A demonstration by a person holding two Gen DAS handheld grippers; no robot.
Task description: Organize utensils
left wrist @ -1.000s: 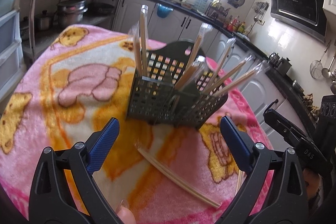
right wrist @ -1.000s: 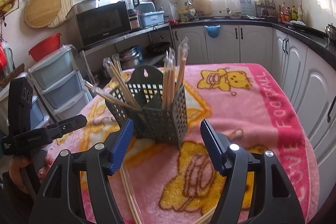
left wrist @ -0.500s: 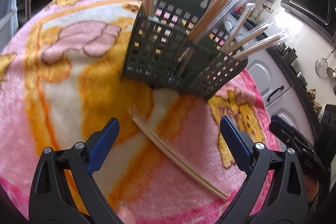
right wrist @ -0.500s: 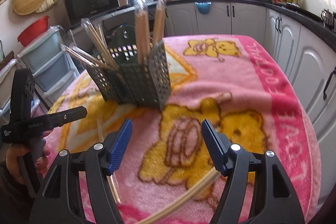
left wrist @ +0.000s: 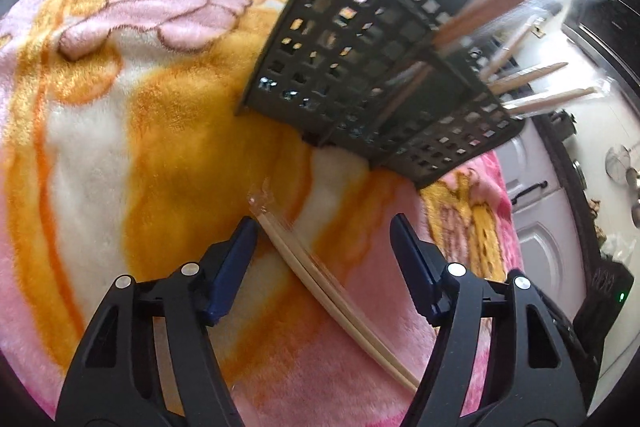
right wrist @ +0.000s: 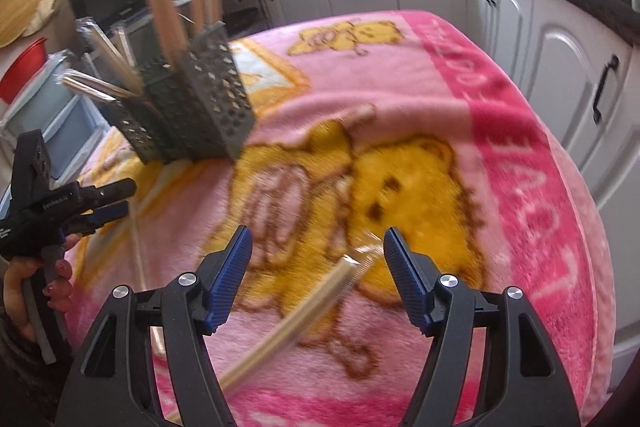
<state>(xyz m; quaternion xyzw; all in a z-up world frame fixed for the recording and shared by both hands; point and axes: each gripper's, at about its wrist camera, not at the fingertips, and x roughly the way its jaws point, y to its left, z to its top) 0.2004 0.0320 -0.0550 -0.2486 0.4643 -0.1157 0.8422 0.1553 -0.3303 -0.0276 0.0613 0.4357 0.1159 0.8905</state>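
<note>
A dark grey mesh utensil basket stands on the pink blanket and holds several wrapped chopsticks. One wrapped pair of chopsticks lies flat in front of it. My left gripper hangs low over that pair's near end; its jaws are closing with the pair between them, and the pads are not pressing on it. In the right wrist view a second wrapped pair lies between the fingers of my right gripper, which stands open just above it. The basket is at the upper left there.
The bear-patterned blanket covers the whole table and drops off at the right edge by white cabinets. A hand holds the left gripper at the left. Plastic drawers stand behind the basket.
Both grippers have sunk toward the blanket and tilted further down. The left jaws have narrowed around the lying chopsticks. The second pair has come between the right fingers.
</note>
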